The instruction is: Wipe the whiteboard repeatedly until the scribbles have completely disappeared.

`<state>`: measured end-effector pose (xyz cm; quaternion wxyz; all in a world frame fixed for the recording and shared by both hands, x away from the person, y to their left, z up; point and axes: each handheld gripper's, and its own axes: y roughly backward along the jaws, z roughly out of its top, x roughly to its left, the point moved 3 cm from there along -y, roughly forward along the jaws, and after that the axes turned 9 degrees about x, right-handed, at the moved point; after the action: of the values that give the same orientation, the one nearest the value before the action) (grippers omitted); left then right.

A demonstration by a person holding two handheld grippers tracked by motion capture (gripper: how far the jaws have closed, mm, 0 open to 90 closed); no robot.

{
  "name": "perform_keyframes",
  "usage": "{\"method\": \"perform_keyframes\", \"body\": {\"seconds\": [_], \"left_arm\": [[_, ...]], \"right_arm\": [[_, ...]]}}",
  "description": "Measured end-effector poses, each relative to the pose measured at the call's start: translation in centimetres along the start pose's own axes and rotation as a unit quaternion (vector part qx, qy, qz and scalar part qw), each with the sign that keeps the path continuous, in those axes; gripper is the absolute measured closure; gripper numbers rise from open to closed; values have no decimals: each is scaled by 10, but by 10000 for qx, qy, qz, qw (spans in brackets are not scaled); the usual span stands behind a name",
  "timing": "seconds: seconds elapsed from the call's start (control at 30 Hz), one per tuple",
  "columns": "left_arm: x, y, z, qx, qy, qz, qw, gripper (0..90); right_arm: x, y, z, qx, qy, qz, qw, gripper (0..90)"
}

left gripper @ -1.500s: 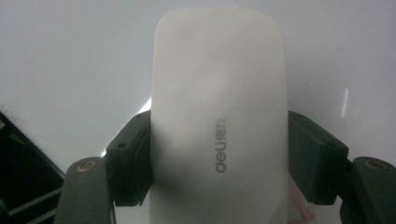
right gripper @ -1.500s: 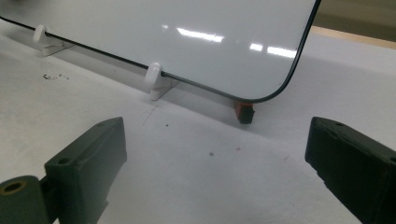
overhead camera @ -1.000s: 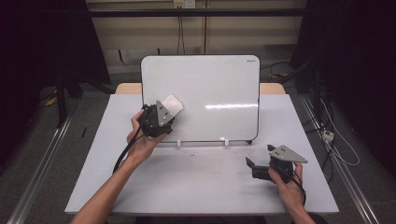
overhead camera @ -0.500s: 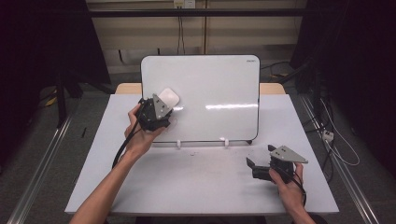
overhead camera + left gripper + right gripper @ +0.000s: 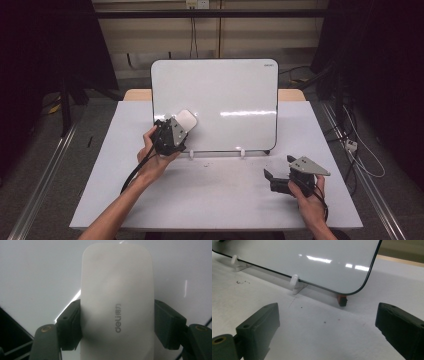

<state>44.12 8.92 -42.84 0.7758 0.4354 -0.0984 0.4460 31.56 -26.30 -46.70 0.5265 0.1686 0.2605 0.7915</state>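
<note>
High view: one whiteboard (image 5: pixel 220 100), one eraser (image 5: pixel 186 120) pinched by left gripper (image 5: pixel 179 127), shifted rightward since earlier; right gripper (image 5: pixel 278 166) spread.

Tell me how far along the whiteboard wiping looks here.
Done: the whiteboard looks clean, no marks visible. In hand: the left gripper clamps the white eraser at the board's lower left. Left: unclear. The right gripper sits open and idle on the table.
</note>
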Motion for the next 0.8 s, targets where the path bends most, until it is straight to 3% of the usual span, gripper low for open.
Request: {"method": "perform_keyframes", "body": {"seconds": [0.07, 0.23, 0.33, 0.47, 0.57, 0.67, 0.8], "left_arm": [[-7, 0, -2, 34, -135, 0, 9999, 311], [-3, 1, -2, 27, -155, -118, 9998, 312], [5, 1, -1, 50, -27, -91, 9999, 312], [26, 1, 5, 9, 310, -28, 9995, 312], [40, 0, 12, 15, 365, 49, 9993, 312], [56, -1, 18, -22, 576, 102, 9983, 311], [57, -2, 20, -39, 603, 224, 9979, 311]], "right_arm": [[0, 0, 0, -6, 0, 8, 10000, 55], [1, 0, 0, 5, 3, 29, 10000, 55], [0, -1, 0, 7, -27, 90, 10000, 55], [-1, -1, -1, 15, -46, 72, 10000, 56], [-1, -1, 0, 5, -45, 59, 10000, 56], [0, -1, 0, 15, -46, 72, 10000, 56], [-1, -2, 0, 19, -44, 67, 10000, 56]]}}
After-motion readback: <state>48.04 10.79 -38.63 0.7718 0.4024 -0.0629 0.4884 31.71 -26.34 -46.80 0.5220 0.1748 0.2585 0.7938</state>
